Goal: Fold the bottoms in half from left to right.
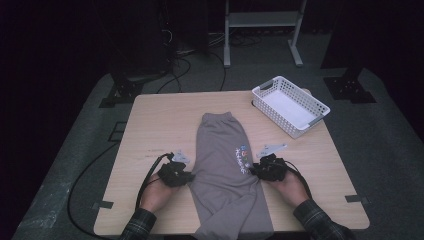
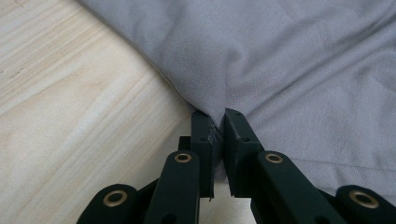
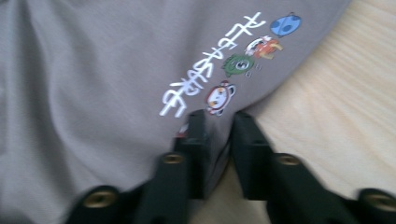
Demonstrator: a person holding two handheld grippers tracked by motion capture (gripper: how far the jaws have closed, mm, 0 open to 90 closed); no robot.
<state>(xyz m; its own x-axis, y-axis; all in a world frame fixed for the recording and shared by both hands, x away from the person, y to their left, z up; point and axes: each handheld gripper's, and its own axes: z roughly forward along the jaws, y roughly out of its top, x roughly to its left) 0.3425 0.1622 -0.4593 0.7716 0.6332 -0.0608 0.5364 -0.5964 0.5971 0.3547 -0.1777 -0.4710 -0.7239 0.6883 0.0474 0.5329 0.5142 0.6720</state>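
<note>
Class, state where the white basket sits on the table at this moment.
In the high view, the white basket sits at the table's far right corner, beyond and right of the grey garment, apart from it.

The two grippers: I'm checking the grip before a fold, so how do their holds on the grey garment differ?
The left gripper pinches the garment's plain left edge; the right gripper grips the right edge beside the printed logo. The left gripper's jaws look tightly shut on a fabric fold; the right gripper's jaws show a slightly wider gap with cloth between. Both are shut on the garment, level with each other at mid length.
</note>
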